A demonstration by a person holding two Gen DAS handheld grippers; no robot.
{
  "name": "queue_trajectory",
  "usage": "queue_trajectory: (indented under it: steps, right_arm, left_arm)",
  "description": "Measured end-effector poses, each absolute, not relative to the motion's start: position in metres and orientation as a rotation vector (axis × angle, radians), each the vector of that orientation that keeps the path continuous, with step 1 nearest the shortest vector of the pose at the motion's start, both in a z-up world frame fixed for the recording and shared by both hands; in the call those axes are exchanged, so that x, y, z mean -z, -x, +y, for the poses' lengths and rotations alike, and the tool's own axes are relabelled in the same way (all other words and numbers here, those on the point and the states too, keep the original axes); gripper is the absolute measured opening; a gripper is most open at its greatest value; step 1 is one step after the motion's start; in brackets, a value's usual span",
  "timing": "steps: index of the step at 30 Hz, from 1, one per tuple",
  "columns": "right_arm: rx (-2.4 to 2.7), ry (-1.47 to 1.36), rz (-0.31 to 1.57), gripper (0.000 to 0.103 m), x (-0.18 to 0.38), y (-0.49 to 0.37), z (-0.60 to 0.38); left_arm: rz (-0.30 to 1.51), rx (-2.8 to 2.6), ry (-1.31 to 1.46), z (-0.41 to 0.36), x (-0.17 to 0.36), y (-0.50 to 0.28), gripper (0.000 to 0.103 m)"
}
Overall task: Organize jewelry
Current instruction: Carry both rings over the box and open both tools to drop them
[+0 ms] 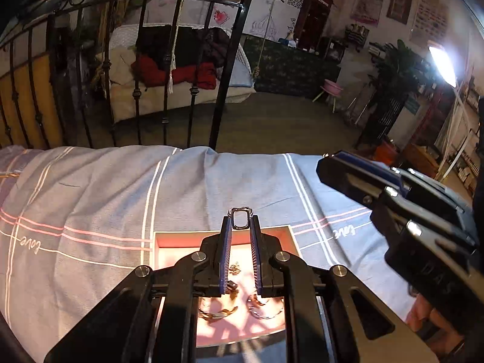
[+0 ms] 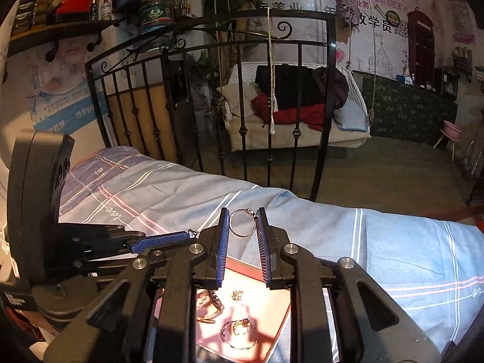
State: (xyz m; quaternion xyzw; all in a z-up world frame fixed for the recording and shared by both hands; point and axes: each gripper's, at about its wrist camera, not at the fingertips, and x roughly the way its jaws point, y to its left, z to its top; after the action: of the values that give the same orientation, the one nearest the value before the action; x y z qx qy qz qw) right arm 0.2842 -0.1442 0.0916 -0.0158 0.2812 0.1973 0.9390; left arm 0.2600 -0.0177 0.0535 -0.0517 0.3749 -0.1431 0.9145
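Jewelry is sitting in both my grippers above the blue bedspread (image 1: pixel 106 187): my left gripper (image 1: pixel 241 222) is pinching a small rectangular ring (image 1: pixel 240 218) at its fingertips, and my right gripper (image 2: pixel 243 222) is clamping a round ring (image 2: pixel 242 223). More pieces are lying in the pink tray (image 1: pixel 181 239) beneath.

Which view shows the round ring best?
Right wrist: the round ring sits whole between the right gripper tips, against the blue bedsheet. In the left wrist view the right gripper is side-on; the ring is not discernible.
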Motion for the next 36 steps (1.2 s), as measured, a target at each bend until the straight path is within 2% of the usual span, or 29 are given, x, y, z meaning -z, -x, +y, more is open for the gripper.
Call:
queue_trajectory:
  steps: [12, 23, 36]
  right_arm:
    - [-0.377, 0.055, 0.678, 0.019, -0.044, -0.272, -0.133]
    - [-0.397, 0.064, 0.833, 0.019, 0.029, -0.279, -0.118]
    - [-0.382, 0.023, 0.859, 0.019, 0.042, -0.276, -0.132]
  left_arm:
    - [0.706, 0.262, -0.019, -0.014, -0.085, -0.245, 0.012]
    - [0.833, 0.177, -0.097, -0.027, -0.042, -0.264, 0.012]
    - [0.924, 0.136, -0.038, -0.019, -0.006, -0.268, 0.012]
